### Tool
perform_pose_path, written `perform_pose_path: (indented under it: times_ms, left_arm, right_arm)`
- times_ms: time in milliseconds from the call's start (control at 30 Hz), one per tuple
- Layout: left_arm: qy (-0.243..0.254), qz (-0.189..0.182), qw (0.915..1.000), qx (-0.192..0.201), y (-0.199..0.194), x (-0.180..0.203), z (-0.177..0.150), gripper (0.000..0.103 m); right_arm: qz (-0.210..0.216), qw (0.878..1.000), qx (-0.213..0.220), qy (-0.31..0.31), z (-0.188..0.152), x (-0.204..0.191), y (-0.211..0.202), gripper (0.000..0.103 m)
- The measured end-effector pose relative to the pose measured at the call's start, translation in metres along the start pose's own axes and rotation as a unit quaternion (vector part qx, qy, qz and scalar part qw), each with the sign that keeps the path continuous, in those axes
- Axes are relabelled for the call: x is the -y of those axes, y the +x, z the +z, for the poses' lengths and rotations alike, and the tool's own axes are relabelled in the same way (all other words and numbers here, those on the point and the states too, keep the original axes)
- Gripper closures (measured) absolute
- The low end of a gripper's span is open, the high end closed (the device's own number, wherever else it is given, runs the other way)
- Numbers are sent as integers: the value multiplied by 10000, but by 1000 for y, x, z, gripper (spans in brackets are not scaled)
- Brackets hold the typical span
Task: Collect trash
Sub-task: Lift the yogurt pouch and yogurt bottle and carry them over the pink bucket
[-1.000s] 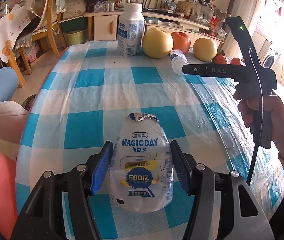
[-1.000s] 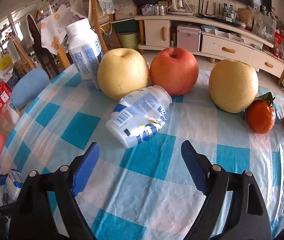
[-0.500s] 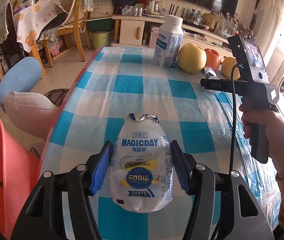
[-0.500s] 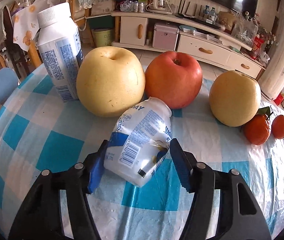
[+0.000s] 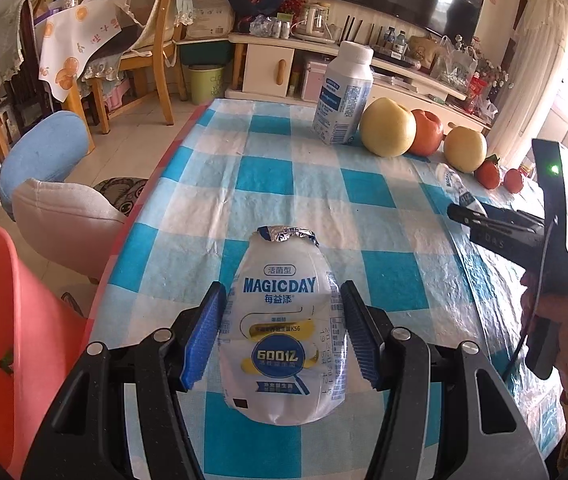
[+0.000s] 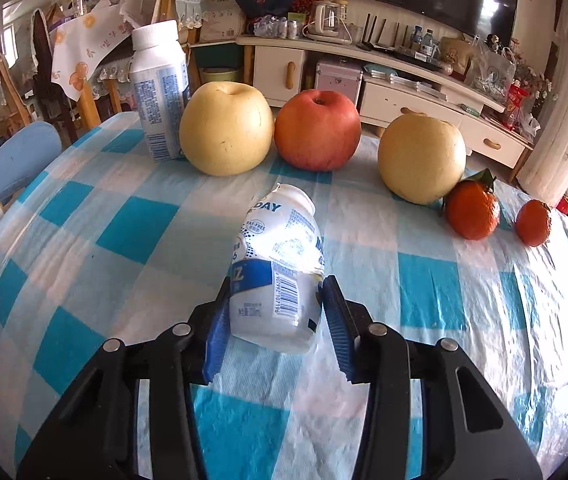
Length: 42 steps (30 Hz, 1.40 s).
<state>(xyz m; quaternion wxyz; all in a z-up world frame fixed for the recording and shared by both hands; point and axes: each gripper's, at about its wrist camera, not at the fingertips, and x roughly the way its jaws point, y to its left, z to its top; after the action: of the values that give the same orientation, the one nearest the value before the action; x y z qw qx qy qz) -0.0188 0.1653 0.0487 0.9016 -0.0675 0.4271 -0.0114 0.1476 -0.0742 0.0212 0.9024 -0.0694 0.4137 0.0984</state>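
Checked worktop (image 5: 363,196), left to right: left claw (image 5: 282,338) clamped on a crushed bottle (image 5: 284,340); right claw (image 6: 276,316) closing on a second bottle (image 6: 278,268), pads at its base. Squeeze until firm, then lift straight, clear of the fruit. Pad contact on the far side hidden; no bin identifiable.

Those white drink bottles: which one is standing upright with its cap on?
The tall white bottle beside the yellow pear. The other two, the crushed bottle with torn foil and the small bottle, sit between tongs.
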Motion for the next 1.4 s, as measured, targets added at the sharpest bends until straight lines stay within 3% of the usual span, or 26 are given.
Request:
perform_pose_path:
  times_ms: [400, 700, 1133, 1400]
  left_arm:
    - [-13, -23, 9997, 251, -17, -3, -1, 43]
    - [-20, 198, 9978, 628, -46, -17, 1, 43]
    - [-393, 574, 9931, 939, -79, -62, 3, 43]
    - [-720, 1033, 9870, 997, -91, -99, 0, 43]
  right_arm:
    - [514, 9982, 288, -110, -48, -29, -83, 58]
    - [864, 9953, 443, 58, -74, -57, -136, 58]
    - [1269, 9890, 728, -222, -61, -118, -178, 58]
    - [1525, 9828, 841, -612, -44, -167, -189, 58]
